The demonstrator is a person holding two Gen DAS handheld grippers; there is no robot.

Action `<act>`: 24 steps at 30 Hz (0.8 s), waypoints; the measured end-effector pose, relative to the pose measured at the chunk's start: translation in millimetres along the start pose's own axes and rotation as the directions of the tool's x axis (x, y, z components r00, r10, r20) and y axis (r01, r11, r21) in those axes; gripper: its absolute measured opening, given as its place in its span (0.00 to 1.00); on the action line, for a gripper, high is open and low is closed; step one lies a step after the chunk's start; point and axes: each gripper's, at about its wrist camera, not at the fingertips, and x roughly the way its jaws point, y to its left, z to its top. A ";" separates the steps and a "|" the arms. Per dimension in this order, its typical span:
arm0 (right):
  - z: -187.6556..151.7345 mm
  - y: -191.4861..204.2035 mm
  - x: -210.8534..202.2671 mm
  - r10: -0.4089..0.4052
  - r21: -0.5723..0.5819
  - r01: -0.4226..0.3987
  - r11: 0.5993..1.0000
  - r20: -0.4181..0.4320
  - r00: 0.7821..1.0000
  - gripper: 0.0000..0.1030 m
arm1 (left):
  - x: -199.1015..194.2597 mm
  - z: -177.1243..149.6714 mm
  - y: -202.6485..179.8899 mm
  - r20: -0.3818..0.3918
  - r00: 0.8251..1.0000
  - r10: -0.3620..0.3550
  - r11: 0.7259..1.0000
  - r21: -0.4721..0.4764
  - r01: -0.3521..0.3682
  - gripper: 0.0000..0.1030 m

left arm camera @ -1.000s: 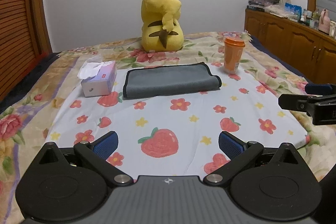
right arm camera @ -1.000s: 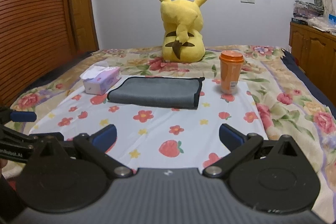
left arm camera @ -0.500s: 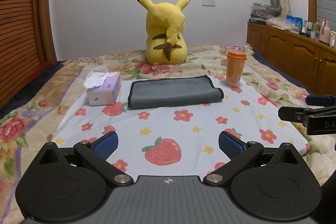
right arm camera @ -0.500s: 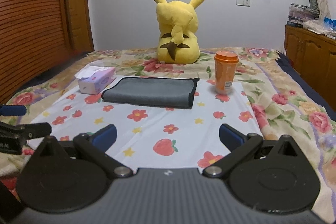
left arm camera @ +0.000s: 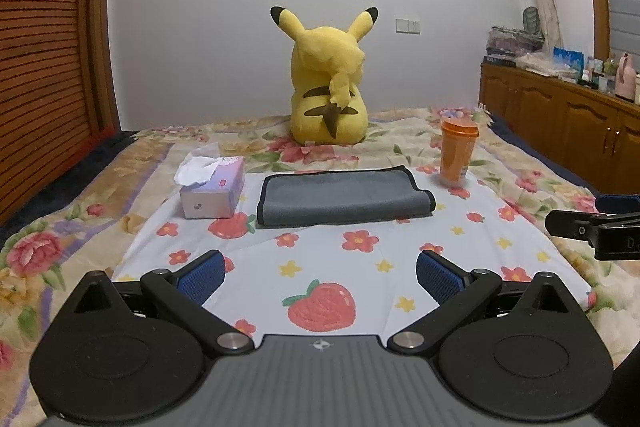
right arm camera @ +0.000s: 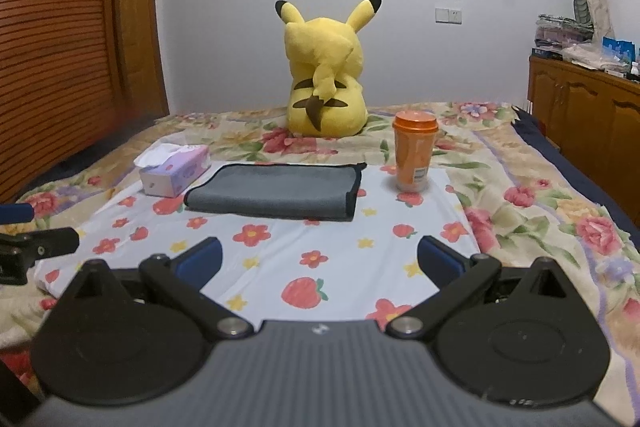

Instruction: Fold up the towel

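A grey towel (left arm camera: 340, 197) with black trim lies folded flat on the white flower-and-strawberry cloth (left arm camera: 360, 267) on the bed. It also shows in the right wrist view (right arm camera: 276, 191). My left gripper (left arm camera: 320, 273) is open and empty, low over the near part of the cloth, well short of the towel. My right gripper (right arm camera: 320, 261) is open and empty, also near the cloth's front, apart from the towel. The right gripper shows at the right edge of the left wrist view (left arm camera: 600, 223), and the left gripper at the left edge of the right wrist view (right arm camera: 24, 235).
A tissue box (left arm camera: 212, 189) stands left of the towel. An orange lidded cup (left arm camera: 458, 153) stands to its right. A yellow plush toy (left arm camera: 330, 83) sits behind. A wooden cabinet (left arm camera: 560, 131) lines the right wall, slatted wooden doors (right arm camera: 60, 39) the left.
Both grippers have drawn back and lowered; the towel, cup and box look farther off. The towel has not moved.
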 end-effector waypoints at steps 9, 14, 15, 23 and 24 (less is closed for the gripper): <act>0.4 -1.4 -2.9 -0.001 -0.002 0.001 1.000 0.025 1.000 1.00 | -1.1 2.3 -2.6 0.026 1.000 -0.005 1.000 0.020 0.004 1.00; 1.0 -1.4 -6.0 -0.002 -0.002 0.002 1.000 0.054 0.999 1.00 | -4.7 3.8 -4.1 0.052 0.999 -0.003 1.000 0.026 0.002 1.00; 1.2 -1.5 -6.9 -0.003 -0.002 0.004 1.000 0.059 0.998 1.00 | -5.8 3.6 -4.5 0.056 0.998 -0.004 1.000 0.028 0.002 1.00; 2.7 -2.6 -14.1 -0.018 0.000 0.018 1.000 0.110 0.994 1.00 | -11.1 5.6 -6.5 0.100 0.995 -0.001 0.999 0.046 -0.003 1.00; 2.9 -2.6 -14.8 -0.020 0.000 0.020 1.000 0.116 0.993 1.00 | -11.8 5.7 -6.5 0.104 0.995 -0.001 0.999 0.047 -0.004 1.00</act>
